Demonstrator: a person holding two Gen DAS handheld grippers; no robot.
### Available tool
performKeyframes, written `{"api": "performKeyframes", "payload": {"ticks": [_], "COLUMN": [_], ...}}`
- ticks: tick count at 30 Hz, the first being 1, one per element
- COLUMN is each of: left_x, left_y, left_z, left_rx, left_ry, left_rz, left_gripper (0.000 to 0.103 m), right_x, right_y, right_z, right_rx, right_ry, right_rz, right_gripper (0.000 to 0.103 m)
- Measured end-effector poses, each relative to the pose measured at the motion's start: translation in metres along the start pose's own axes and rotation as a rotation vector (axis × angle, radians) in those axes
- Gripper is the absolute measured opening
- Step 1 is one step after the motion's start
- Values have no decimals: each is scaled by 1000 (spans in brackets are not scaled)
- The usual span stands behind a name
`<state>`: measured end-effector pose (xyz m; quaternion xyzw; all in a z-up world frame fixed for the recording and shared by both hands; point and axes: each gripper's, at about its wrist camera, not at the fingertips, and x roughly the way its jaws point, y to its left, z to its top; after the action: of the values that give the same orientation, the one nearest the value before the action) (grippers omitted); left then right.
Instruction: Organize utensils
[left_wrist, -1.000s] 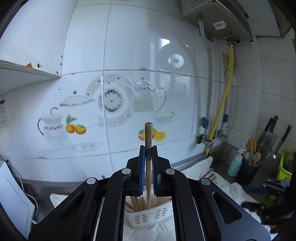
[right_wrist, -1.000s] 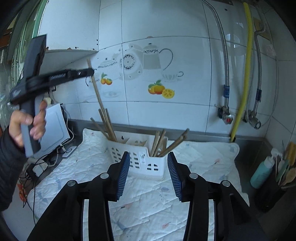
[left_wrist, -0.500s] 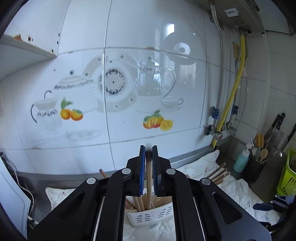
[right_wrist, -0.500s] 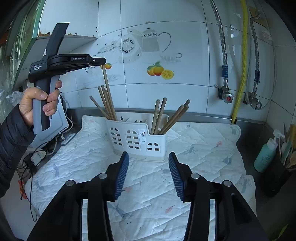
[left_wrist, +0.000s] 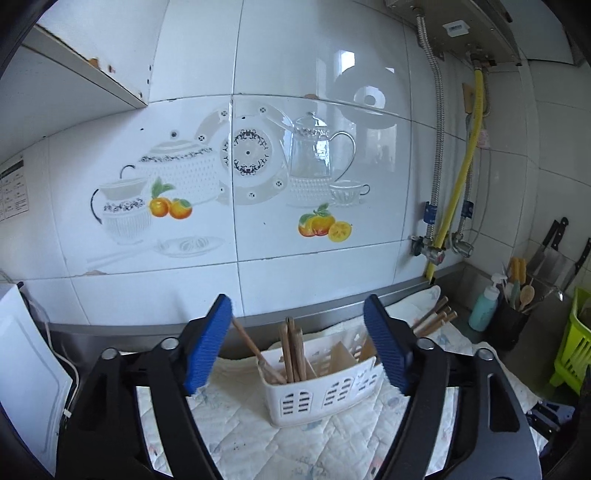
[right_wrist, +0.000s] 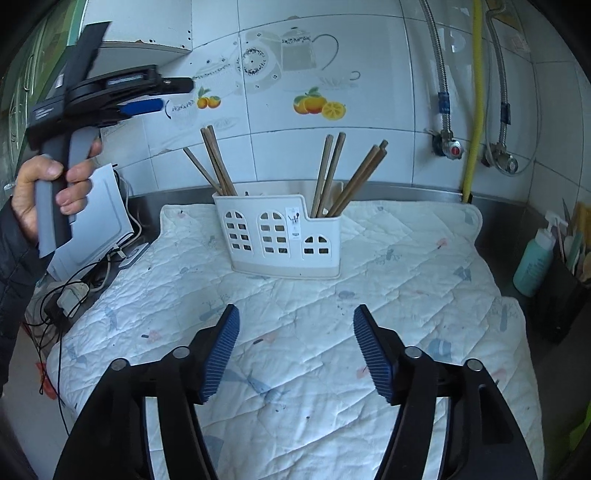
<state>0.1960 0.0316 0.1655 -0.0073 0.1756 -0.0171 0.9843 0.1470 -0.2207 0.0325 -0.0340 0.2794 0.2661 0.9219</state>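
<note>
A: Now, status of both tools?

B: Left gripper (left_wrist: 297, 343) has its jaws opening, nothing between the pads. It hangs above the white caddy (right_wrist: 277, 236), pointing a little down toward the wall. Right gripper (right_wrist: 295, 349) has jaws opening too, empty, over the quilted mat (right_wrist: 406, 266).

A: Where are the task items?

B: Chopsticks stand in the caddy, in two bunches: left bunch (right_wrist: 214, 162) in the tall compartment, right bunch (right_wrist: 347, 173) in the low one. Caddy sits on the mat near the rear wall. No loose sticks visible on the mat in the right wrist view.

A: Key relation for next move?

B: Caddy lies straight ahead of the right gripper, well apart, beyond the fingertips. Stick long axes run near upright: left bunch tilts left, right bunch leans right. Left gripper is the nearer tool; the left bunch sits directly below it. In the left wrist view the same bunch (left_wrist: 291, 350) shows between the pads but lower, not touching.

A: Pose of the hand?

B: Person's left hand (right_wrist: 48, 184) wraps the grey handle, tool held roughly level, high at upper left. My read: sorting looks close to done.
</note>
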Motion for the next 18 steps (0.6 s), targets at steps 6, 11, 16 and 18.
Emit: {"api": "performKeyframes", "payload": {"ticks": [6, 11, 16, 18], "left_x": [-38, -59, -72, -75], "left_y": [6, 12, 22, 23], "left_z": [-35, -75, -114, -128], "left_rx": [-19, -39, -98, -100], "left_ry": [3, 36, 91, 107], "left_rz": [4, 26, 51, 89], "left_gripper": [98, 98, 98, 98], "right_x": [-1, -5, -6, -7], "right_y": [8, 16, 23, 25], "right_z": [-14, -22, -28, -30], "right_rx": [26, 25, 27, 16], "right_ry": [16, 17, 24, 23], "right_rz": [-26, -51, -72, -91], "right_gripper": [73, 80, 84, 85]}}
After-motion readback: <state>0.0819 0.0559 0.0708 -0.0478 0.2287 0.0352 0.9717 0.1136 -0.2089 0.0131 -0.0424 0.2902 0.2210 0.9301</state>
